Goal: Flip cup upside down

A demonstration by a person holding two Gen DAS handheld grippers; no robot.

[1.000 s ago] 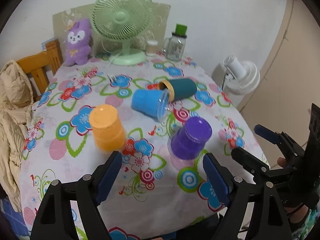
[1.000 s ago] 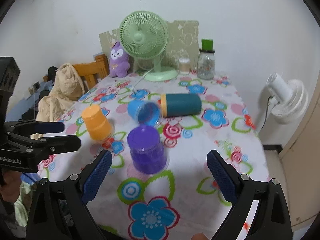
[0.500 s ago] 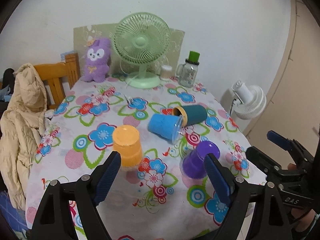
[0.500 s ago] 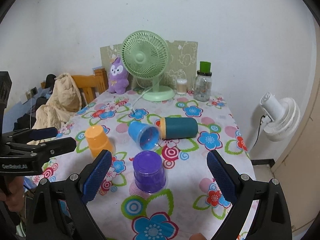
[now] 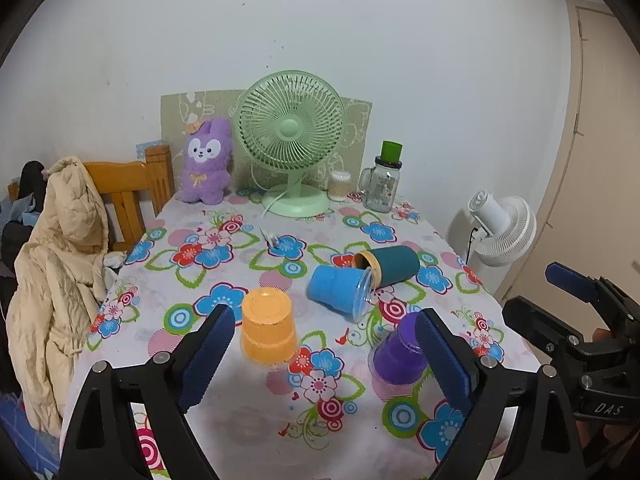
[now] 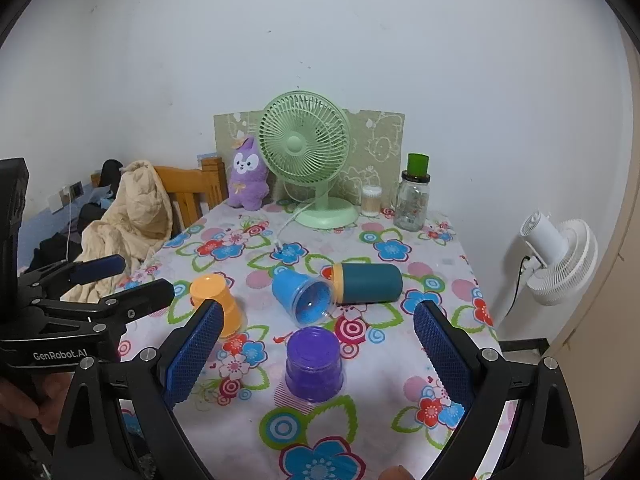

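Cups on a flowered table [image 6: 400, 420], seen from both wrist cameras. Purple cup [image 6: 314, 364] and orange cup [image 5: 267, 330] stand mouth-down; blue cup [image 6: 304, 297] and teal cup [image 6: 368, 282] lie on their sides, mouths touching or nearly so, near the table's middle. Left gripper [image 5: 326, 354] and right gripper [image 6: 316, 354] hover above the near edge, fingers spread wide and holding nothing.

Risks, as judged: the 2 lying cups can roll when nudged, so a grasp on one may push the other toward the right edge of the table. The blue cup looks thin and clear-rimmed; a hard squeeze may buckle it or let it slip mid-turn. The upright-inverted purple cup sits in the approach path and may be knocked over.

Hidden or unclear: which cup is the target cannot be told. The left view's right finger [image 5: 442, 360] covers part of the purple cup. Whether the 2 lying cups truly touch is uncertain.
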